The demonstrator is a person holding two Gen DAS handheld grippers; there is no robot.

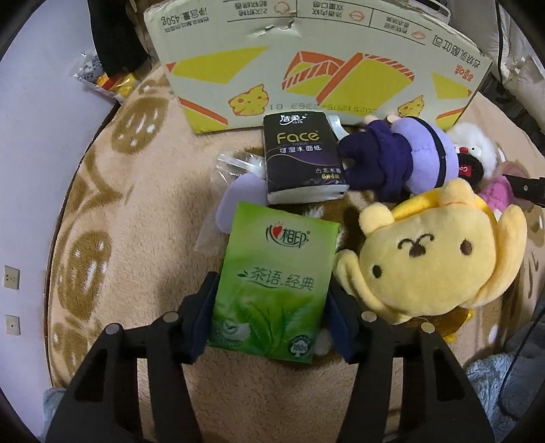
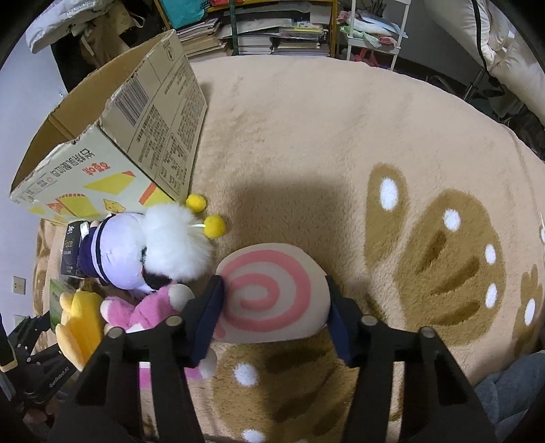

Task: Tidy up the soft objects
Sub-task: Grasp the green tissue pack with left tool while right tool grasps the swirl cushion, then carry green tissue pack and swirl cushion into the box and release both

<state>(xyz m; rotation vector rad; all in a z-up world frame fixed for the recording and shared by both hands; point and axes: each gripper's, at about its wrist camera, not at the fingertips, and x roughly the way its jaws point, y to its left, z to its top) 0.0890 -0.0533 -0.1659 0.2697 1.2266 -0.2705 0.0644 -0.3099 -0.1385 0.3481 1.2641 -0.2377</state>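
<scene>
In the left wrist view my left gripper is shut on a green tissue pack, a pad on each side. Ahead lie a black tissue pack, a purple doll and a yellow bear plush. In the right wrist view my right gripper is shut on a pink-spiral swirl plush. Left of it lie a pink plush, the white-haired purple doll and the yellow plush. The open cardboard box stands at the back left.
Everything lies on a beige fleece blanket with brown paw prints. The cardboard box stands behind the pile in the left wrist view. A clear plastic bag lies beside the black pack. Bookshelves stand far behind.
</scene>
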